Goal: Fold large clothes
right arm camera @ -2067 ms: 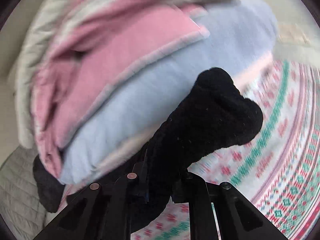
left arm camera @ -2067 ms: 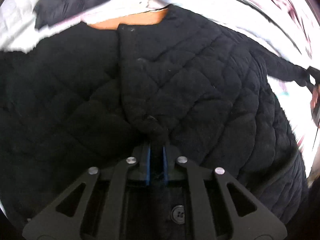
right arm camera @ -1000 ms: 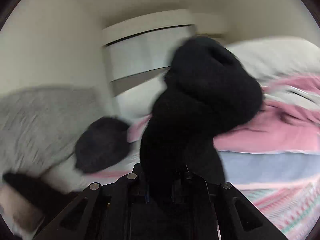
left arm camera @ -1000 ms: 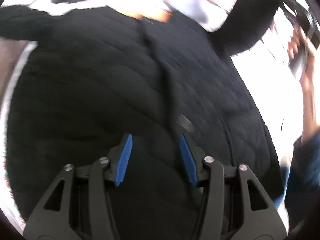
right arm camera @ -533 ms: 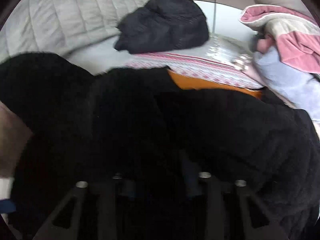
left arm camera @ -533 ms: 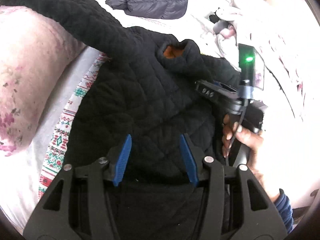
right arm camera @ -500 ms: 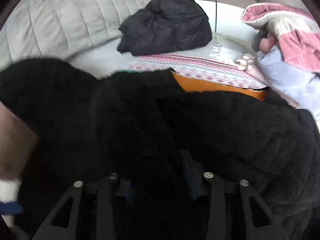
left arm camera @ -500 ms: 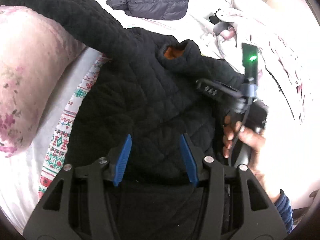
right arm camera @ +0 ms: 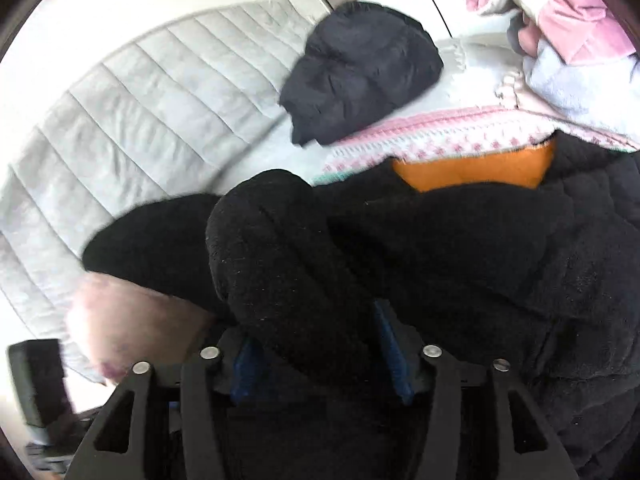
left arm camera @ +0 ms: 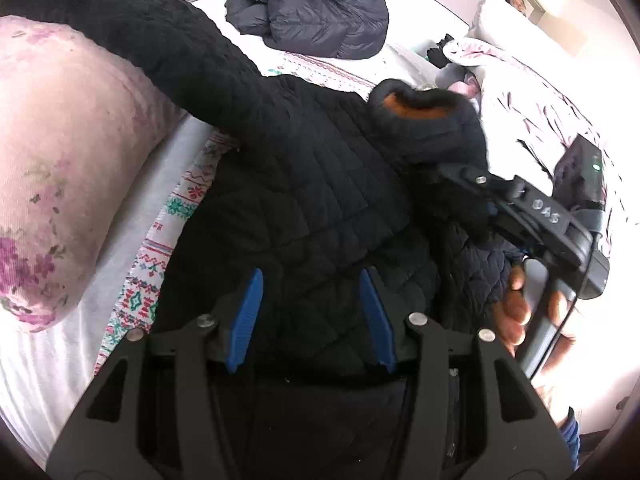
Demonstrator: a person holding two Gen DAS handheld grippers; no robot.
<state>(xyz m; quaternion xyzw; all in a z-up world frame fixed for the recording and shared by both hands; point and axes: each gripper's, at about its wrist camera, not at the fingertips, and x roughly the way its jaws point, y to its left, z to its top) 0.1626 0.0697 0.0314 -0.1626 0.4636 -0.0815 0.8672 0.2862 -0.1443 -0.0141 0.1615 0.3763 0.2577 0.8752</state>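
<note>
You had the black quilted jacket (left arm camera: 304, 184) spread front-up across the middle of the bed (left arm camera: 48, 376), collar toward the far side where the orange lining (left arm camera: 416, 106) showed. That layout made sense: a big garment needs a flat base before any fold goes in.

Your right tool (right arm camera: 320, 356) sat over the jacket's near side with the sleeve (right arm camera: 280, 256) lying between its blue pads (right arm camera: 394, 354). The jaws were opening, and the pads no longer looked to press the cloth, so I'd say you were letting the sleeve go where it had been laid across the chest. In the left wrist view your hand (left arm camera: 516, 304) gripped that tool's handle, tool angled down onto the cloth, which fits a release rather than a lift.

Your left tool (left arm camera: 312, 312) hovered over the lower part of the jacket, jaws about half wide, nothing between the pads; the quilted cloth lay beneath them, and I couldn't tell if they brushed it. It looked like it was waiting for its own sleeve.

That other sleeve (left arm camera: 132, 28) ran out toward the bed's left edge and draped over the floral pillow (left arm camera: 60, 152), not yet folded in. A dark puffer jacket (left arm camera: 312, 8) lay bundled at the far edge, well apart, and a pile of pink and pale bedding (right arm camera: 560, 32) crowded the far right corner, so you kept the work central.
</note>
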